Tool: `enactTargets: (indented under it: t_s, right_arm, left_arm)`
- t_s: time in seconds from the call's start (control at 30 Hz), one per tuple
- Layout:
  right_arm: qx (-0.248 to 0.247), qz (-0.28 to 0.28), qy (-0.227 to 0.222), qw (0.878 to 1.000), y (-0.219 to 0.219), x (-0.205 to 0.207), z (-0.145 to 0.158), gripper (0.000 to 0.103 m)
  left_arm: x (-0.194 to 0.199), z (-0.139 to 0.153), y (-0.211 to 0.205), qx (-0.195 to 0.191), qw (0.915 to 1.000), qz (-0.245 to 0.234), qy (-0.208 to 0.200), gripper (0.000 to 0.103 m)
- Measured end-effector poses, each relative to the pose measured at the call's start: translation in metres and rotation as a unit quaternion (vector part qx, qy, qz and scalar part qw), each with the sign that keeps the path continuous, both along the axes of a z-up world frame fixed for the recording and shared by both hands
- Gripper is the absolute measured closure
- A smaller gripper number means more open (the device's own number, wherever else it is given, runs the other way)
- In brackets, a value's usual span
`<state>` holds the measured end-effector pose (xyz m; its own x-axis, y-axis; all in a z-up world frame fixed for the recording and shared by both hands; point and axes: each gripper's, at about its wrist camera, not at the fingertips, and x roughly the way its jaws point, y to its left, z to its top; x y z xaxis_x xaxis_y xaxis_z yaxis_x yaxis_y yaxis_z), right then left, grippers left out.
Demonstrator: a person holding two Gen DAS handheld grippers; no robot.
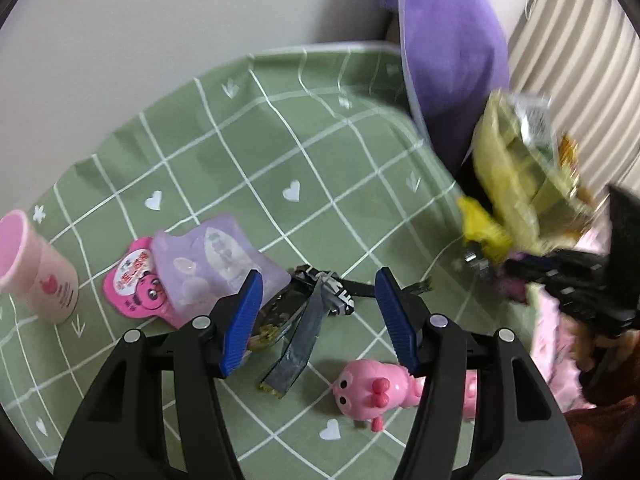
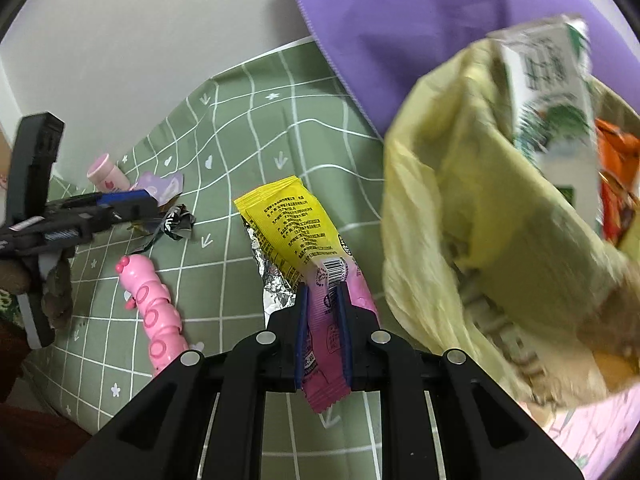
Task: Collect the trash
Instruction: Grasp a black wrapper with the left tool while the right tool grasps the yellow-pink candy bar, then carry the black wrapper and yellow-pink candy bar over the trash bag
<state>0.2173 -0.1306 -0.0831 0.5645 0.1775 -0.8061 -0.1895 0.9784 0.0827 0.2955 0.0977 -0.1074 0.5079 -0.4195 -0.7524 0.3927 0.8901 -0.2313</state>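
Note:
My left gripper [image 1: 320, 320] hangs open over a crumpled dark and silver wrapper [image 1: 304, 316] that lies on the green checked cloth [image 1: 280, 152], between the blue fingers but apart from both. A purple and pink pouch [image 1: 192, 272] lies just left of it. My right gripper [image 2: 323, 296] is shut on a yellow and pink snack wrapper [image 2: 288, 224], gripped at its pink end. Right beside it gapes a pale yellow trash bag [image 2: 460, 208] holding a white and green carton [image 2: 552, 100] and orange packets [image 2: 616, 152]. The right wrist view also shows the left gripper [image 2: 120, 204] above the dark wrapper [image 2: 176, 220].
A pink cup [image 1: 36, 268] stands at the far left of the cloth. A pink toy [image 1: 376, 388] lies near the front, under the left gripper's right finger. A purple pillow [image 1: 452, 52] and a striped cushion [image 1: 580, 60] rise at the back right against the white wall.

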Motion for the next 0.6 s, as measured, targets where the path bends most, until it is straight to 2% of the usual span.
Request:
enactTargets:
  t_s: [0.13,0.2,0.3,0.6]
  right_arm:
    - [0.002,-0.006,-0.009,1.0,-0.005,-0.012,0.005,0.088]
    - [0.0,-0.005,-0.012,1.0,-0.007,-0.016,0.007,0.088]
    - [0.002,-0.008,-0.016,1.0,-0.012,-0.023,0.008,0.088]
    - [0.002,-0.004,-0.044,0.999,-0.012,-0.035,0.028,0.088]
  left_arm:
    - [0.005,-0.013,-0.019,0.055,0.9982,-0.005,0.021,0.049]
    - [0.006,-0.018,-0.022,0.063,0.9976,-0.002,0.03,0.068]
    - [0.004,-0.015,-0.019,0.047,0.9983,0.013,0.031,0.083]
    - [-0.024,0.03,-0.01,0.015,0.9991,0.029,-0.025,0.083]
